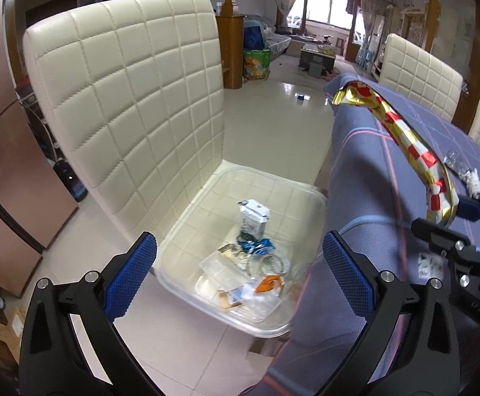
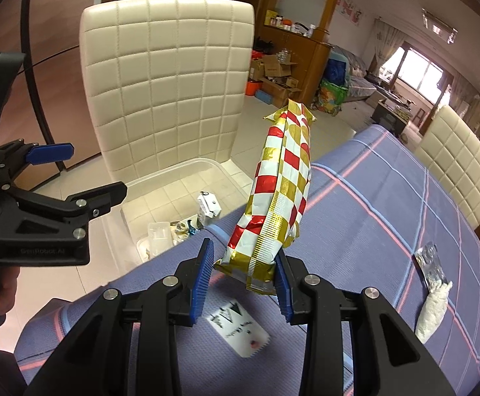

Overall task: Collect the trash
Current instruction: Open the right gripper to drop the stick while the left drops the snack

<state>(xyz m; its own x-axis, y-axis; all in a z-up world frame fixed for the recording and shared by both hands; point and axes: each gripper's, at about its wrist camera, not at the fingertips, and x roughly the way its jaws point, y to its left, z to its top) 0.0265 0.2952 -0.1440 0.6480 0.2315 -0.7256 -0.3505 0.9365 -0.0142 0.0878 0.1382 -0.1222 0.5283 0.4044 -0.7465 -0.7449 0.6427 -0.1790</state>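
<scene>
Left wrist view: left gripper (image 1: 240, 280) wide, empty, over bin (image 1: 309, 325) on chair (image 1: 124, 76); wrapper (image 1: 401, 138) off to its right. Right wrist view: right gripper (image 2: 245, 283) pinches wrapper (image 2: 281, 184) base, long axis pointing ahead; bin (image 2: 187, 168) ahead-left, below table (image 2: 388, 204) edge.

The clear bin (image 1: 306, 198) on the chair seat lies open from above — its mouth is unobstructed at 12 o'clock of the left claw (image 1: 240, 280). The chair back (image 1: 134, 92) walls off 10 o'clock; the tabletop (image 1: 365, 171) edge crowds the bin's rim at 3 o'clock.
</scene>
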